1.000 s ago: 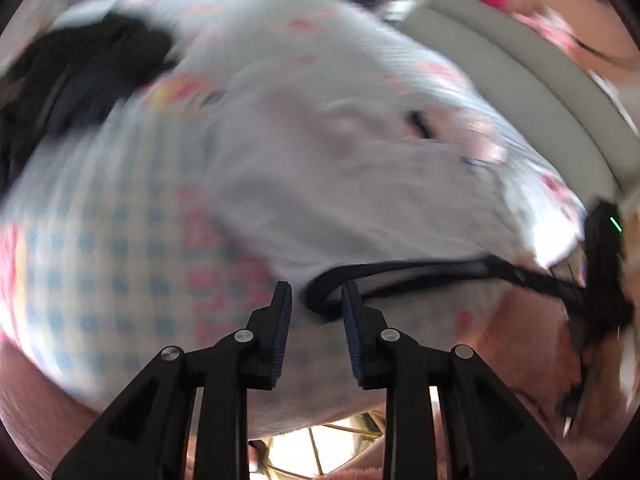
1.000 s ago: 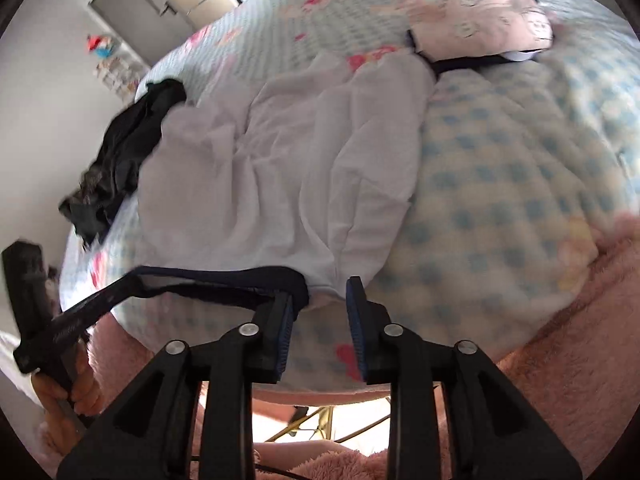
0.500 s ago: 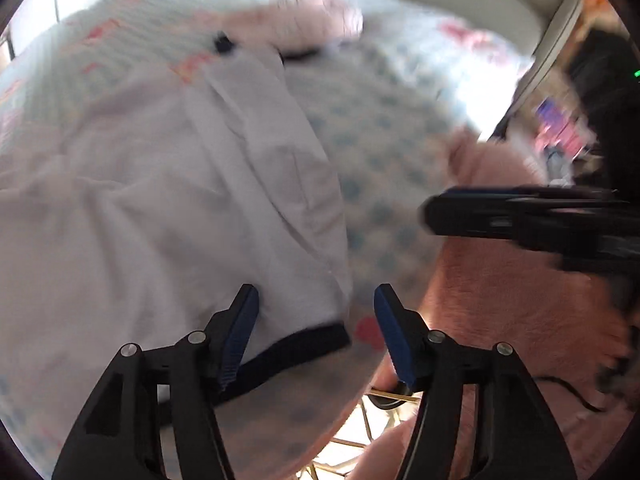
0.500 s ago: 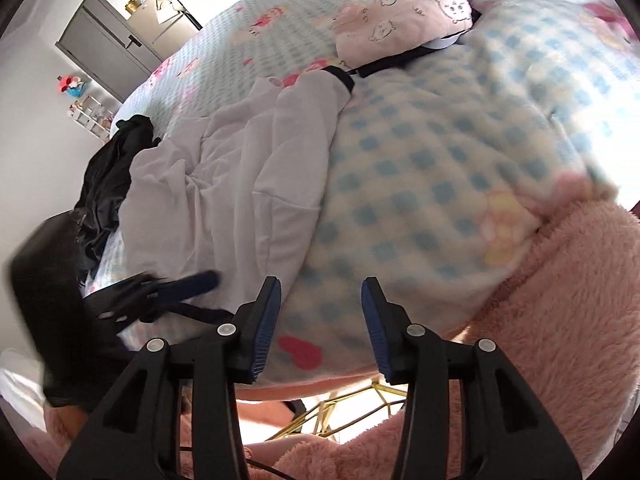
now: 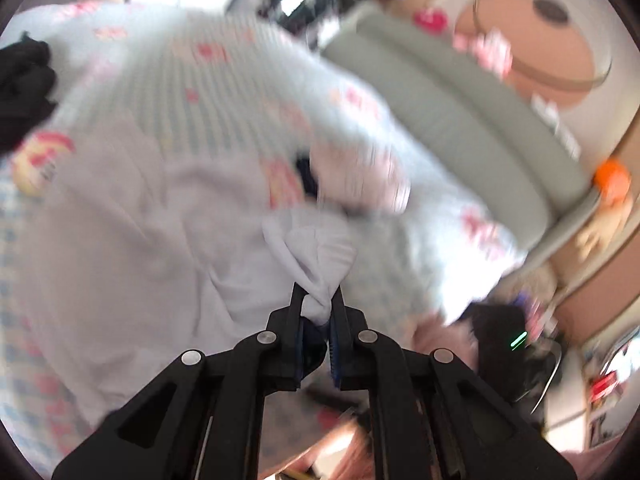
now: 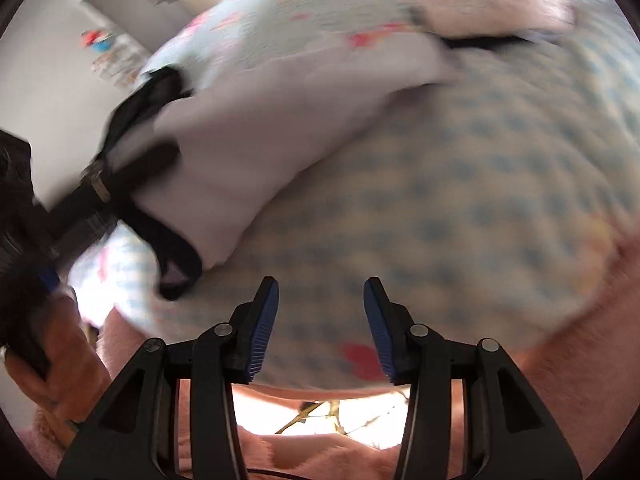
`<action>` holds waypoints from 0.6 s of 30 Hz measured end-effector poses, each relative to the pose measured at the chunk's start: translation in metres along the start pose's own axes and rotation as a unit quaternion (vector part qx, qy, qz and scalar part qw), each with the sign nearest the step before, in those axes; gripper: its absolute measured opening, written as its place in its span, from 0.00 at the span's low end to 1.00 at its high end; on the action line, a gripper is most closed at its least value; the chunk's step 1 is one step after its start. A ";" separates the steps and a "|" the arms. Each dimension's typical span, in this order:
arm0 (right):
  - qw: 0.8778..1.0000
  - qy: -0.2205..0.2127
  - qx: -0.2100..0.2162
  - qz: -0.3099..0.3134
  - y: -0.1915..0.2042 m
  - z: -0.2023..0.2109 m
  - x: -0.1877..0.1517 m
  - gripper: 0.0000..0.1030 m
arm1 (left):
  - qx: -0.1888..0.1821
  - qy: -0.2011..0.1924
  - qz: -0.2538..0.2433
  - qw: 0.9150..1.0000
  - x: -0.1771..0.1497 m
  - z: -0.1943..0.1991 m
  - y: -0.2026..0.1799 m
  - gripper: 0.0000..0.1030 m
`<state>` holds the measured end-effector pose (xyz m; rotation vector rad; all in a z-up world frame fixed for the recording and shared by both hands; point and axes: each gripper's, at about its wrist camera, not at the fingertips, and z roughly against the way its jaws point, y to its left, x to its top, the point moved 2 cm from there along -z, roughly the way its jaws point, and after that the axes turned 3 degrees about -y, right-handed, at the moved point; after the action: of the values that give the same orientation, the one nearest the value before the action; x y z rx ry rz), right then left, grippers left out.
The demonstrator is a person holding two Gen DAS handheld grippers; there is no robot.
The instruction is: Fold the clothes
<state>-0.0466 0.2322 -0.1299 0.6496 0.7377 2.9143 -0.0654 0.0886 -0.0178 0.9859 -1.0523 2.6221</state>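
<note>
Your left tongs [image 5: 318,304] are clamped on a bunched fold of the pale lilac cotton garment with dark navy trim [image 5: 132,216], the cloth pinched between the two blue pads and pulled up into a knot just ahead of them. From there the garment spreads leftward over the blue-and-white checked bedspread with pink cartoon prints [image 5: 224,76]. Your right tongs [image 6: 320,312] stand apart with nothing between them, hovering over bare checked bedspread [image 6: 460,200]. To their left the same garment [image 6: 260,132] lies with its navy hem [image 6: 176,240] curled at the near edge. A crumpled black garment [image 5: 22,88] sits at the bed's far left; a pink printed cushion [image 6: 492,8] rests beyond. Both views are motion-blurred.
</note>
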 end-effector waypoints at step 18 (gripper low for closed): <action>0.999 0.006 0.034 -0.013 0.048 -0.071 -0.001 0.61 | -0.039 -0.050 0.037 0.997 -0.024 0.060 0.016 0.10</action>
<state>-0.0733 0.1583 -0.1642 0.6231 0.8427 2.8843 -0.0212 0.0396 -0.0092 1.0903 -1.2262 2.5901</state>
